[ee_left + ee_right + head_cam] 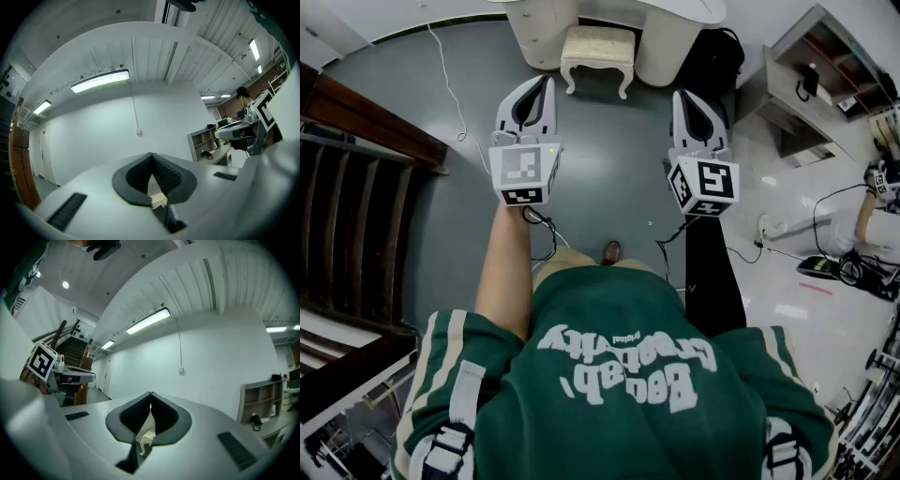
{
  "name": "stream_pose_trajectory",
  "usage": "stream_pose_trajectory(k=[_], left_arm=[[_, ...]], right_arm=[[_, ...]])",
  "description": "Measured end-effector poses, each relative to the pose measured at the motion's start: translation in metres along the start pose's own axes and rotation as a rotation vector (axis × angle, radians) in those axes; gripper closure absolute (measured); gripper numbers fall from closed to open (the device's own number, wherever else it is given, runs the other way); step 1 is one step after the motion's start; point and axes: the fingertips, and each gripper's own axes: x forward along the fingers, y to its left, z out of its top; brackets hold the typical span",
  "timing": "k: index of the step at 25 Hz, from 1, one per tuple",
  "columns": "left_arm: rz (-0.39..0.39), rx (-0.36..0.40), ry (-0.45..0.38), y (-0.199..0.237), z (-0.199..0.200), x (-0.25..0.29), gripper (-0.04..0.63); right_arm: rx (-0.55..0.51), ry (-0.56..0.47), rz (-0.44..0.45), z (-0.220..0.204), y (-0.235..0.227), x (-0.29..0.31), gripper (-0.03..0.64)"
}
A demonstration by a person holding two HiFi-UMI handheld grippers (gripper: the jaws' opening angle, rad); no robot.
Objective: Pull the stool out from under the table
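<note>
A cream stool (pixel 598 52) with a cushioned seat and curved white legs stands on the grey floor in the gap between the two pedestals of a white dressing table (pixel 675 11). Both grippers are held in the air short of it and point toward it. My left gripper (pixel 547 82) is shut with nothing in it, near the stool's left front leg. My right gripper (pixel 679 95) is also shut and empty, to the stool's right. A sliver of the stool (pixel 158 198) shows through the closed jaws in the left gripper view, and likewise the stool (pixel 146 434) in the right gripper view.
A dark wooden staircase (pixel 352 187) runs along the left. A black bag (pixel 719 54) sits right of the table, with a grey shelf unit (pixel 825 66) beyond. Cables (pixel 450 84) trail on the floor. Another person (pixel 862 220) is at the far right.
</note>
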Motion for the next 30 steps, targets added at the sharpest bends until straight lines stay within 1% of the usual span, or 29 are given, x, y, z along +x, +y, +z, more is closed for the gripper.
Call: stream_pose_trajectory(k=[11, 15, 19, 25, 30], left_arm=[[0.008, -0.002, 0.017, -0.01, -0.001, 0.0, 0.581], [0.008, 0.002, 0.03, -0.016, -0.005, 0.0, 0.581], [0.012, 0.003, 0.053, -0.021, -0.01, -0.002, 0.581], [0.028, 0.004, 0.088, -0.008, -0.022, 0.003, 0.581], [0.027, 0.003, 0.101, 0.009, -0.034, 0.023, 0.581]], right_arm=[[0.011, 0.01, 0.016, -0.005, -0.007, -0.007, 0.601], [0.034, 0.002, 0.013, -0.009, -0.013, -0.009, 0.598], [0.086, -0.014, 0.029, -0.014, -0.02, -0.013, 0.597], [0.099, 0.019, 0.031, -0.031, -0.021, -0.001, 0.597], [0.096, 0.031, 0.021, -0.038, -0.025, 0.02, 0.597]])
